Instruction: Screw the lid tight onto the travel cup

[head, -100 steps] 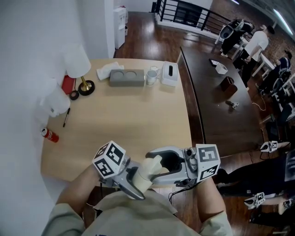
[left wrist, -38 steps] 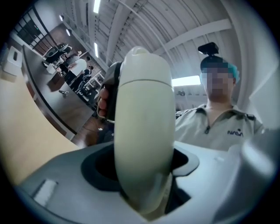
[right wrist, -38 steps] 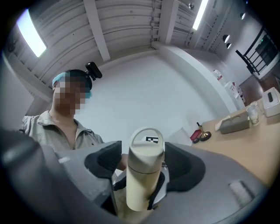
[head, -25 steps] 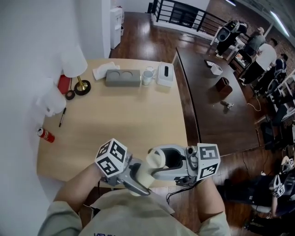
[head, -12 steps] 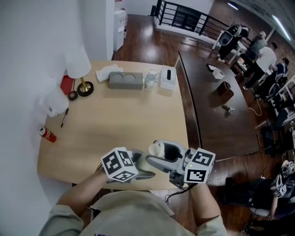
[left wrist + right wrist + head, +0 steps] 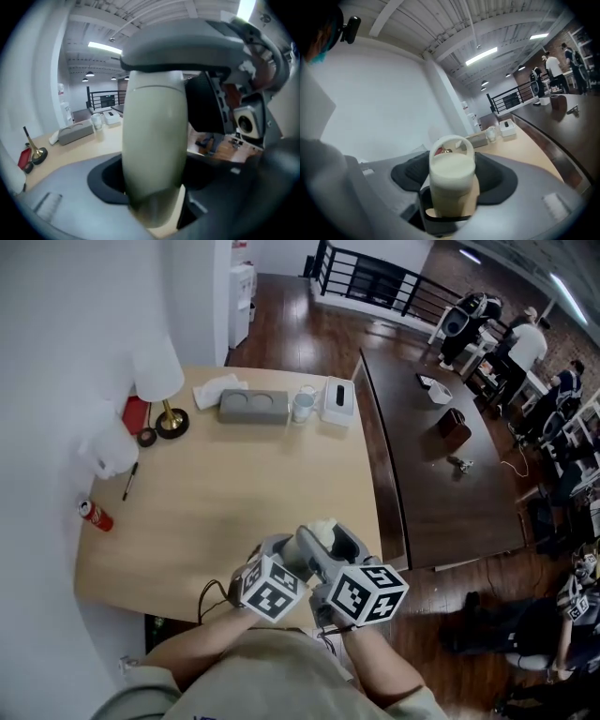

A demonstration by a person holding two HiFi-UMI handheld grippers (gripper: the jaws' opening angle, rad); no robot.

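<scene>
Looking down in the head view, the travel cup (image 6: 322,529) sits by the near right corner of the table (image 6: 234,493), between the left gripper (image 6: 292,554) and the right gripper (image 6: 341,542). In the left gripper view, the wide-set jaws clamp the cup's cream body. In the right gripper view, the lid (image 6: 451,165) stands between spread jaws, with the pads clear of it.

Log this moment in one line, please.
left gripper: shut on cream cylindrical travel cup | right gripper: jaws flank its loop-handled lid, contact unclear
</scene>
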